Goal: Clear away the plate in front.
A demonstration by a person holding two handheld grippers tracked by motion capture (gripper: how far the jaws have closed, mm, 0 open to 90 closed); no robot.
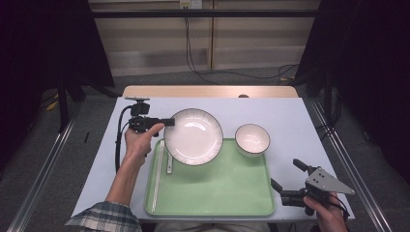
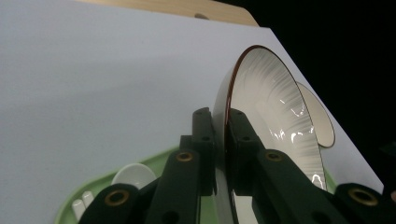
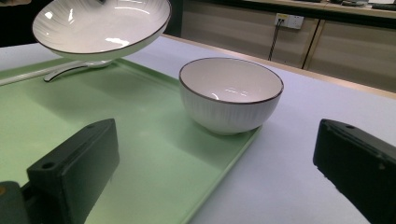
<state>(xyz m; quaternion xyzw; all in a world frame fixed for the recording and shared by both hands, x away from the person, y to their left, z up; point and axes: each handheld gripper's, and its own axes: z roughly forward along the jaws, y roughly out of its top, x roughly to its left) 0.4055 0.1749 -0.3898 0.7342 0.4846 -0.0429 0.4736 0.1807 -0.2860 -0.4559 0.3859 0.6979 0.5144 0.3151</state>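
Note:
My left gripper (image 1: 166, 122) is shut on the left rim of a white ribbed plate (image 1: 194, 137) with a dark edge. The plate hangs tilted above the far left part of a green tray (image 1: 217, 193). In the left gripper view the black jaws pinch the plate's rim (image 2: 222, 140) edge-on. A white bowl (image 1: 252, 139) with a dark rim stands at the tray's far right corner. My right gripper (image 1: 286, 174) is open beside the tray's near right edge, its fingers (image 3: 74, 163) wide apart and pointing at the bowl (image 3: 231, 93).
A white spoon (image 1: 169, 158) lies on the tray under the plate, beside a long pale stick (image 1: 157, 179) along the tray's left side. The tray sits on a pale sheet (image 1: 290, 116) over the wooden table. Metal rails run along both sides.

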